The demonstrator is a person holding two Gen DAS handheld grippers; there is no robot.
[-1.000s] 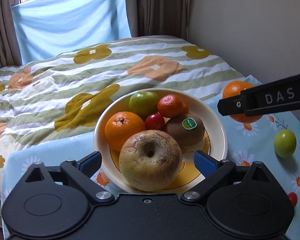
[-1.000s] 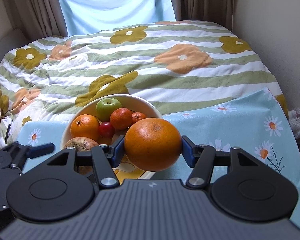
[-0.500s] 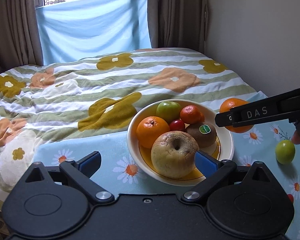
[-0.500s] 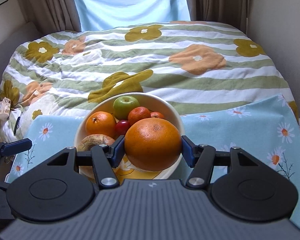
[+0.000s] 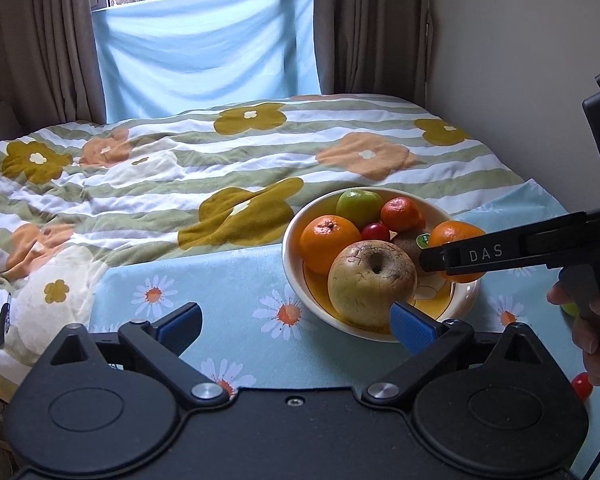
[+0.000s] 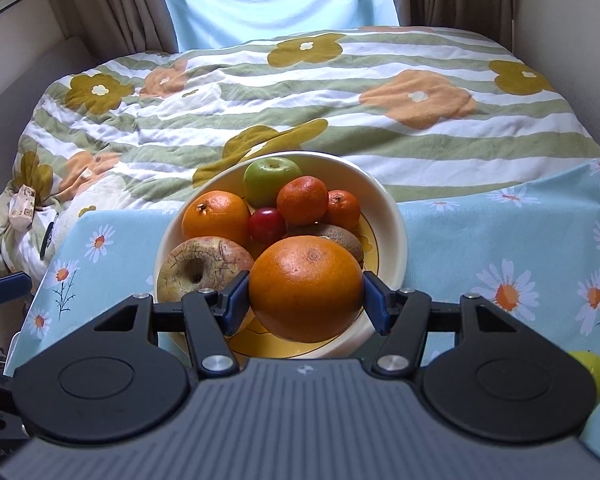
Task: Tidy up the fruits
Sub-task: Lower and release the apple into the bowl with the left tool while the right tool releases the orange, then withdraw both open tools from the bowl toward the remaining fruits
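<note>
the bench (image 6: 520,240) under your daisy cloth carries the cream bowl (image 6: 392,220) at its far edge, against the bed (image 6: 300,92). your right tongs (image 6: 306,300) grip the big orange (image 6: 306,288) on both sides, held just over the bowl's near rim, in front of the kiwi (image 6: 340,240) and beside the wrinkled apple (image 6: 196,268). your left tongs (image 5: 296,324) are spread wide, holding nothing, low over the cloth left of the bowl.
</note>
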